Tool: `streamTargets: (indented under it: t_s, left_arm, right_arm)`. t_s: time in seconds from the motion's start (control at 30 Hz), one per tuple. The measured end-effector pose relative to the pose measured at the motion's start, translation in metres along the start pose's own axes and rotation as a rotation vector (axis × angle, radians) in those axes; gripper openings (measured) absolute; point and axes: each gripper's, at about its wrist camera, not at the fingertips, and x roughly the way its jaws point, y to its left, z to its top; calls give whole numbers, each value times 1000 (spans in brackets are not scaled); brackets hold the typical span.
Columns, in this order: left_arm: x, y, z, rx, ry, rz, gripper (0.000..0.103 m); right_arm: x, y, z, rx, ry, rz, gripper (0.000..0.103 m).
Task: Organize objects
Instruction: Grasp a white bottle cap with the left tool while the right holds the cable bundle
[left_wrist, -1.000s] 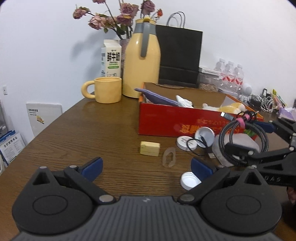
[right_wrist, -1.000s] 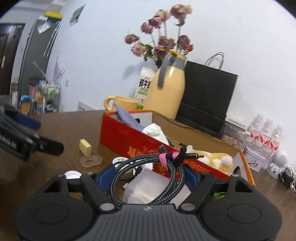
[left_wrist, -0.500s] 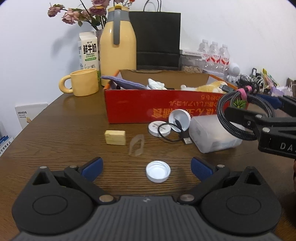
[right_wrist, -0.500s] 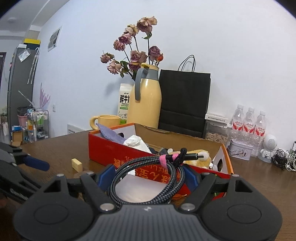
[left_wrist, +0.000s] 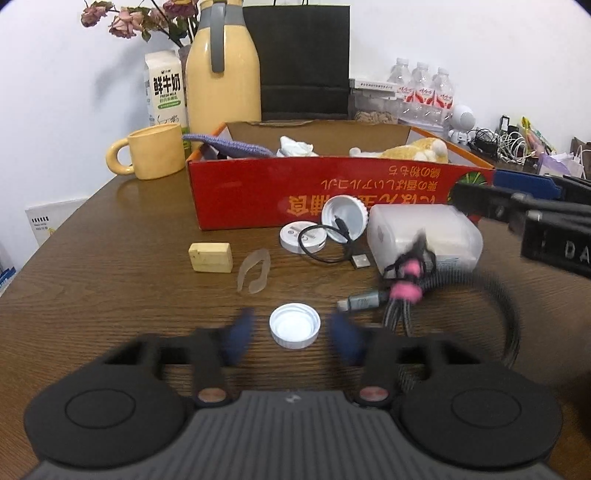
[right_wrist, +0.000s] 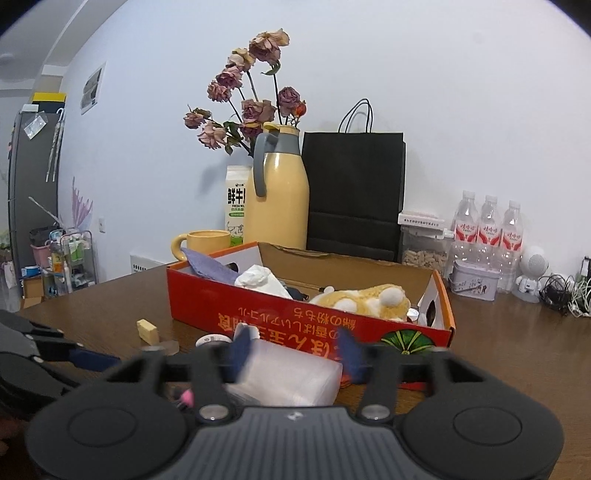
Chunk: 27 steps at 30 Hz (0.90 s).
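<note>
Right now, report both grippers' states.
Left gripper: open, jaws just closing around the white cap, not yet touching.
Right gripper: open, holding nothing.

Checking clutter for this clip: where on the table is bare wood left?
Bare wood lies left of the yellow block, up to the mug. Crowded: between the red box and the white cap, with lids, cables and a plastic container.

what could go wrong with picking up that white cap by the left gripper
The left gripper has just been closing, with the white cap between its jaws but not yet pinched.

1. The cap is low and flat on the table, so the pads may ride over its rim or flick it away.
2. The metal plug of the braided cable lies close to one finger; the closing finger could catch it and drag the coil along.
</note>
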Motion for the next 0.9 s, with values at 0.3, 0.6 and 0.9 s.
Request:
streamTargets:
  t_s: [0.3,0.6,0.9]
  left_arm:
    - [-24,16,-2,-40,-53,0,29]
    - [-60,52,-13,-93,-85,59,30]
    - [-73,67,-33,-134,-80,45,30]
  right_arm:
    - [-2,-2,-4,18,58,18,96]
    - [-21,29,-20,38,281,219,103]
    - [3,57,-32,-19,399,187,103]
